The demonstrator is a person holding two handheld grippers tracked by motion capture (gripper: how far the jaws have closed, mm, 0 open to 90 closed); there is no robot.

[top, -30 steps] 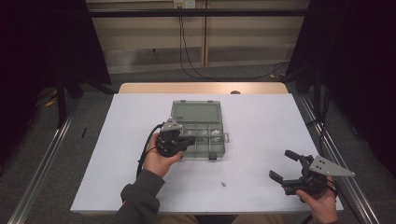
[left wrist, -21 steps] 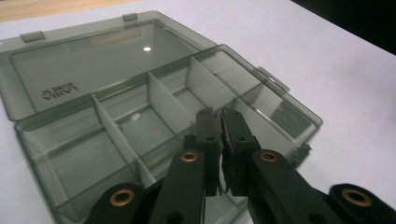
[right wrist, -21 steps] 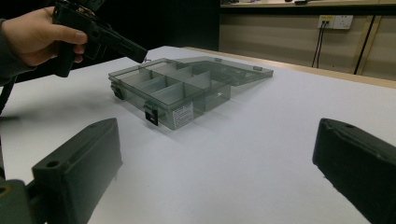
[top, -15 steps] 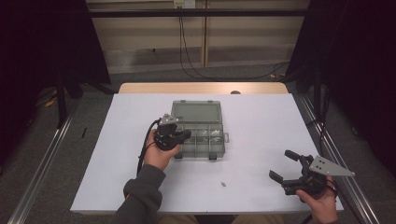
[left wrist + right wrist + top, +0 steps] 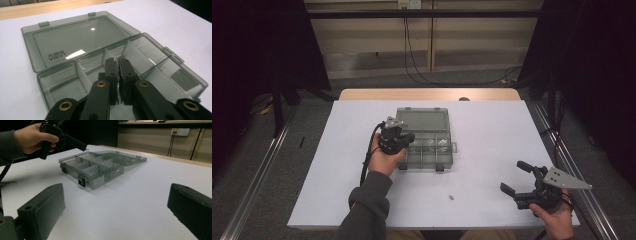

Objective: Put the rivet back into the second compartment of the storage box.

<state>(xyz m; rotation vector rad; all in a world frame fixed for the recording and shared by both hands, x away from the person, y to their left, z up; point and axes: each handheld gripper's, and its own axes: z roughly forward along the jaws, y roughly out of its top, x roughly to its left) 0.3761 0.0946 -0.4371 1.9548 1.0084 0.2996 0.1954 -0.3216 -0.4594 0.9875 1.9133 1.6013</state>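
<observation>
White table (image 5: 492,150); left gripper (image 5: 406,136) moved farther over organizer box (image 5: 432,150).

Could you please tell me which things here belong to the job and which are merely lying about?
In the job: open compartment box, left claw shut above its compartments, right claw open.

Lying about: small loose piece on the table, wall socket.

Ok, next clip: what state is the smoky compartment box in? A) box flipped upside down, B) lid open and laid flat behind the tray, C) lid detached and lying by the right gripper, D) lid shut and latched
B: the compartment box has its lid folded back flat on the table, dividers exposed, with the shut left gripper above the tray.
</observation>
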